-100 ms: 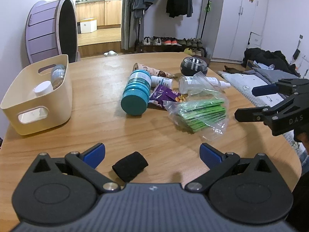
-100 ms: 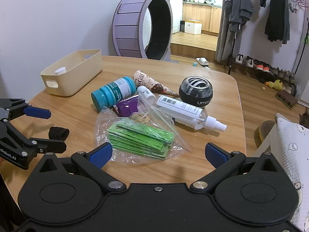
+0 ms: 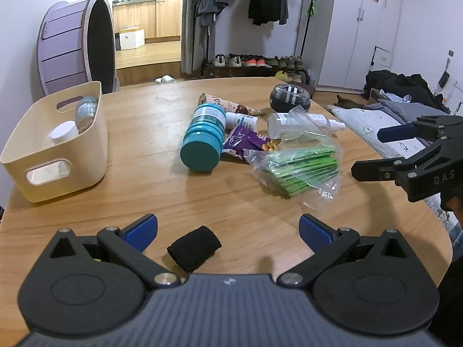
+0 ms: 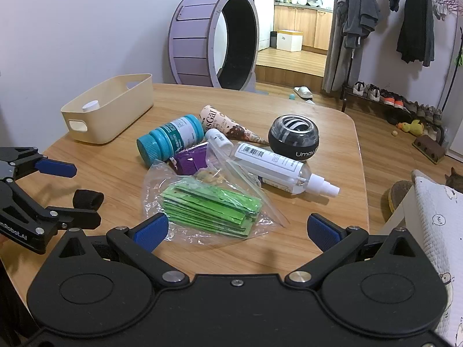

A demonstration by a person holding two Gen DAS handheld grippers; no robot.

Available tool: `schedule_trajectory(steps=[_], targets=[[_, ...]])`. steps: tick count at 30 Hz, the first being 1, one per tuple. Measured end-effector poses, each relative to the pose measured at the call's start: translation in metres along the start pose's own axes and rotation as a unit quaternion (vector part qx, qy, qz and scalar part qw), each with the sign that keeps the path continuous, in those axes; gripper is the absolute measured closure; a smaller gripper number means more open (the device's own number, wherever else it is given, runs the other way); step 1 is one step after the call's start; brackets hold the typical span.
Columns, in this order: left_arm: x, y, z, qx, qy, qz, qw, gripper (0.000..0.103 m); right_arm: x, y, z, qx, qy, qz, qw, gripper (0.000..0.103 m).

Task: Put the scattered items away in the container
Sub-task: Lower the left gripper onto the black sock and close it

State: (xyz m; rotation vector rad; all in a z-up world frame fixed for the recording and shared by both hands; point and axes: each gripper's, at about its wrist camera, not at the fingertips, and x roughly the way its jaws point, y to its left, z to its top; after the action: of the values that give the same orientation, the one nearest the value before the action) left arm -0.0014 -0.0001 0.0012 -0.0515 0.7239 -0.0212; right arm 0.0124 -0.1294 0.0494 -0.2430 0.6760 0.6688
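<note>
Wooden table carried everything. Cream container sat at its left end, a bottle already inside. Scattered pile lay mid-table: teal-capped bottle, bag of green sachets. Black roll lay between the left gripper's spread fingers, untouched. Right gripper hung open, empty.

Wooden bench carries a cream basket at left, a black roll up front, teal bottle, green-packet bag, spray bottle and black ball clustered mid-bench.
</note>
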Motion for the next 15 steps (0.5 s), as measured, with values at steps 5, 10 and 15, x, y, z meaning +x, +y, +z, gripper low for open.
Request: schedule_trajectory(steps=[5,10,15], targets=[[-0.003,-0.0002,-0.0001,0.006,0.002,0.003,1.0,0.0,0.0002,0.0007,0.0002,0.002,-0.002,0.002,1.0,0.0],[0.0019,-0.002,-0.0005,0.006,0.0,0.0,1.0,0.0,0.0013,0.0004,0.0003,-0.001,0.001,0.001,1.0,0.0],[-0.0004,-0.0014,-0.0015,0.004,-0.004,-0.001,1.0,0.0,0.0016,-0.0001,-0.0002,0.0,0.0,0.002,1.0,0.0]])
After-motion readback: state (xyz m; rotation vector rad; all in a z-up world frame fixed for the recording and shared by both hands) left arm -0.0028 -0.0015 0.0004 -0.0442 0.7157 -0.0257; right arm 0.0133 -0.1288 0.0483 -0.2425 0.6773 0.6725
